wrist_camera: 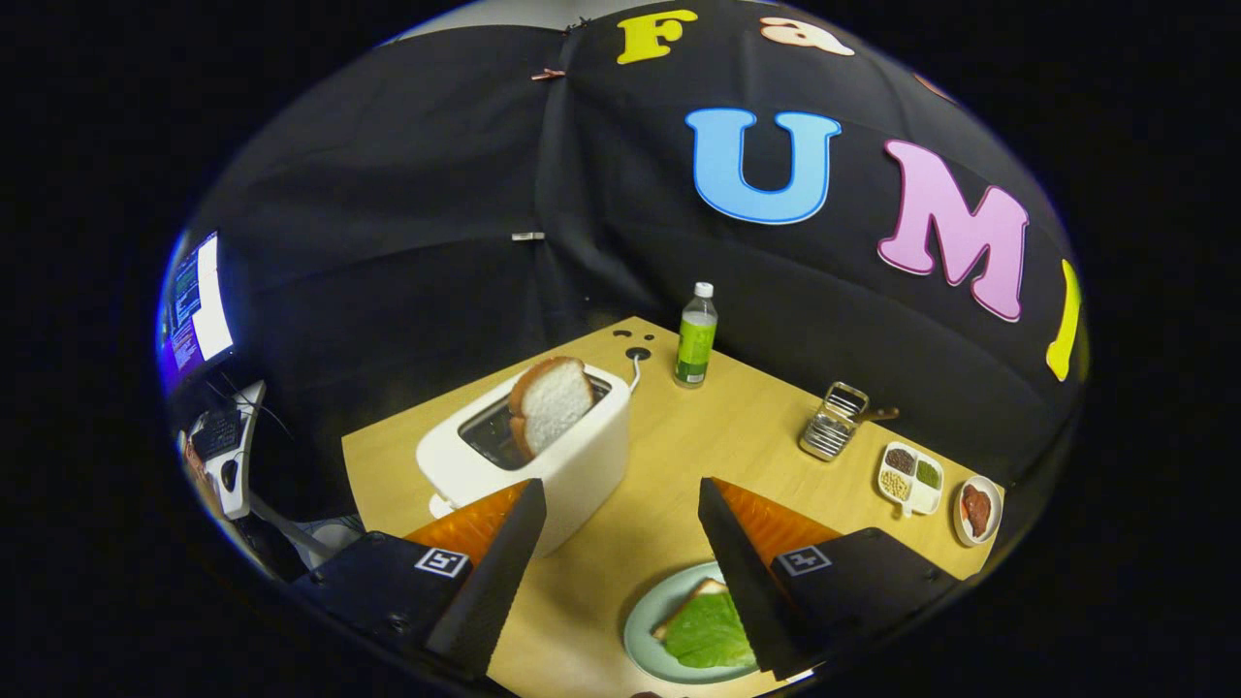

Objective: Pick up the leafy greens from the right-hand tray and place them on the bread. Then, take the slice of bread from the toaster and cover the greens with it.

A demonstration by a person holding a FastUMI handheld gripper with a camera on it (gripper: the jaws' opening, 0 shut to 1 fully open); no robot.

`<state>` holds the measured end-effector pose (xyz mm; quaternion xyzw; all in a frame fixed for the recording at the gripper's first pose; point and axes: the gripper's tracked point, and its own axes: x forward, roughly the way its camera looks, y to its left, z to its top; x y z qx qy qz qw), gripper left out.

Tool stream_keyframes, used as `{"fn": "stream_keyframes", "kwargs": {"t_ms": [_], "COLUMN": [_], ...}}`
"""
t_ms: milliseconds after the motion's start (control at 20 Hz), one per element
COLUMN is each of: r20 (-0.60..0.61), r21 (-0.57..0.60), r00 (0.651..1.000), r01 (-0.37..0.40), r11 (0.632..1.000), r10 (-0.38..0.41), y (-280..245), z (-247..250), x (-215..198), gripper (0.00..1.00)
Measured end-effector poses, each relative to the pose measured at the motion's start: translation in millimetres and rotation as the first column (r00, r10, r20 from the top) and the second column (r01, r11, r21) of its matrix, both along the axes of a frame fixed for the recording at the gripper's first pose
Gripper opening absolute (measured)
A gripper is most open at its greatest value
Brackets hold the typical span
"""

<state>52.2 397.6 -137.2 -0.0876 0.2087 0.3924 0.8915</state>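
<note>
Green leaves (710,632) already on the plated bread (690,599), your empty, wide-open gripper (620,523) faces the toaster (543,456) for its slice (553,402).

The right finger (766,572) is covering part of the plate (648,620), bread (700,591) and leafy greens (708,632); the toaster (572,465) is hiding the upright slice's (551,399) lower half.

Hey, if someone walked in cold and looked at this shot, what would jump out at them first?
Probably the white toaster just beyond the open gripper, with a slice of bread sticking up out of its slot. Next, the pale green plate close by the fingers, where leafy greens already lie on a bread slice. Farther back on the wooden table stands a green bottle.
</note>
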Motion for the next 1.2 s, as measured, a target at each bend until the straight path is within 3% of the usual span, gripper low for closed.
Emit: {"fn": "stream_keyframes", "kwargs": {"t_ms": [300,600,1200], "r20": [0.036,0.044,-0.03], "r21": [0.004,-0.002,-0.1], "r00": [0.998,0.998,0.994], "r01": [-0.044,-0.04,0.102], "r11": [0.999,0.999,0.99], "r10": [0.044,0.04,-0.105], "y": [55.8,99.1,123.7], "z": [13.5,17.3,-47.1], "x": [3.1,10.0,45.4], "gripper": [0.99,0.98,0.98]}}
